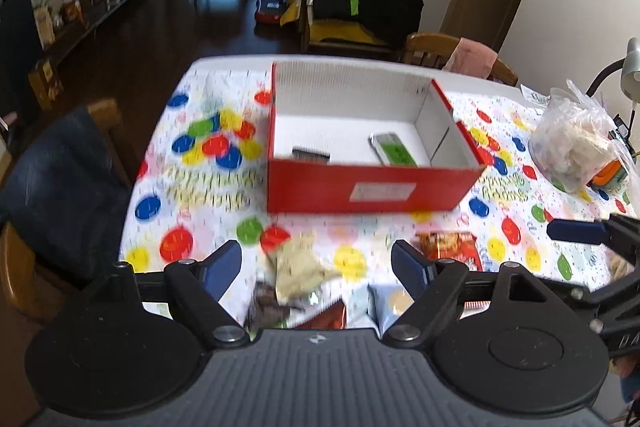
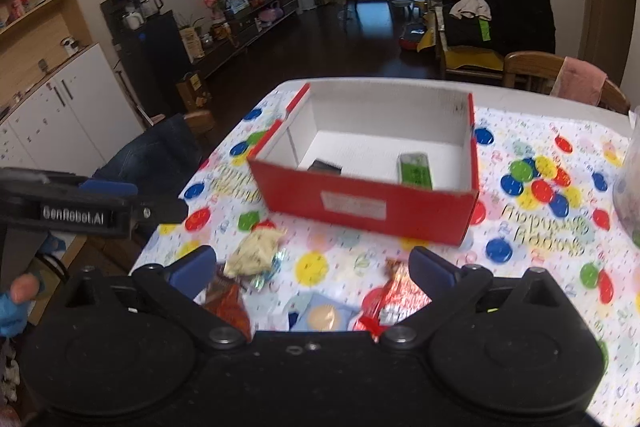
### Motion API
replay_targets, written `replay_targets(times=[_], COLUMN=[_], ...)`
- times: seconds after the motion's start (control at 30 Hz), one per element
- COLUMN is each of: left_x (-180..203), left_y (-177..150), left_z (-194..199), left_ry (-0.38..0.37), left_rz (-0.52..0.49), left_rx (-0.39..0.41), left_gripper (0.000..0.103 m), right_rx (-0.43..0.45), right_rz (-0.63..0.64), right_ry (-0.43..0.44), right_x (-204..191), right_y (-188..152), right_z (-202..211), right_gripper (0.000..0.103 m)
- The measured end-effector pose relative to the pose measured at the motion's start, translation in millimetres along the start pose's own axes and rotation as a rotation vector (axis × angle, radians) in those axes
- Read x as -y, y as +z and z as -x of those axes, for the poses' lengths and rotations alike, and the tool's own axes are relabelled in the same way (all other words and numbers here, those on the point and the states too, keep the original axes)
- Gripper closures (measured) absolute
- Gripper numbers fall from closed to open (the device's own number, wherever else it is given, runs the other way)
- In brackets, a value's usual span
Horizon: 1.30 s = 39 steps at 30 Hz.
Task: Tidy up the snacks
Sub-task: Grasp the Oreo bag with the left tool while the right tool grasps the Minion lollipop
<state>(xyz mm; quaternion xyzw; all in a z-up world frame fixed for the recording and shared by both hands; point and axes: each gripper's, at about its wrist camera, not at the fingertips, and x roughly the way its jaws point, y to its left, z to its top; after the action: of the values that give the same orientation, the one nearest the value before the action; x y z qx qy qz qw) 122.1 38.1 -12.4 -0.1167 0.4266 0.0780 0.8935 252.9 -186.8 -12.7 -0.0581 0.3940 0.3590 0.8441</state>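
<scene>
Plainly, both tools stand open with nothing between their pads: the left tool (image 1: 316, 267) hovers over a pale crumpled snack bag (image 1: 300, 265), and the right tool (image 2: 312, 269) over a blue-and-tan packet (image 2: 322, 315) with a red foil wrapper (image 2: 394, 297) just inside its right finger. Ahead of both sits the red box (image 1: 372, 189), already holding a green packet (image 1: 394, 149) and a dark one (image 1: 310, 153). The rest of the loose snacks lie in a tight cluster on the table (image 1: 192, 203) directly below the tools, some overlapping.

The main risk is probably a messy pick. With wrappers touching, closing jaws could pinch two at once or catch only a crinkled edge, so a packet slips out on the way to the box. The two tools are also close together, the right one showing at the edge of the left view, so reaching for neighbouring snacks could make them collide. A low carry might clip the box's near wall and shove it.
</scene>
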Motion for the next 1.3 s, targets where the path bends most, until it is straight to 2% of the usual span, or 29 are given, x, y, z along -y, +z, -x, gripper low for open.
replay_targets(times=[0.33,0.63,0.9,1.3], left_x=[-16,-12,-8,-22], left_y=[-45,-71,-76,-84], left_z=[-34,-65,-82,-107], left_ry=[-0.006,-0.009,-0.023,-0.097], left_rz=[0.105,0.173,0.218,0.345], left_rx=[-0.161,-0.265,-0.307,-0.39], left_gripper=[0.021,0.021,0.021,0.022], right_rx=[-0.094,-0.229,-0.309,-0.336], right_rz=[0.167,0.315,0.456,0.512], right_ry=[-0.026,0.011,0.019,0.079], right_x=[-23,-47,-64,-74], right_y=[-64,-99,-121,-123], right_z=[-16,-49,-82,-102], right_gripper=[0.0,0.001,0.013,0.035])
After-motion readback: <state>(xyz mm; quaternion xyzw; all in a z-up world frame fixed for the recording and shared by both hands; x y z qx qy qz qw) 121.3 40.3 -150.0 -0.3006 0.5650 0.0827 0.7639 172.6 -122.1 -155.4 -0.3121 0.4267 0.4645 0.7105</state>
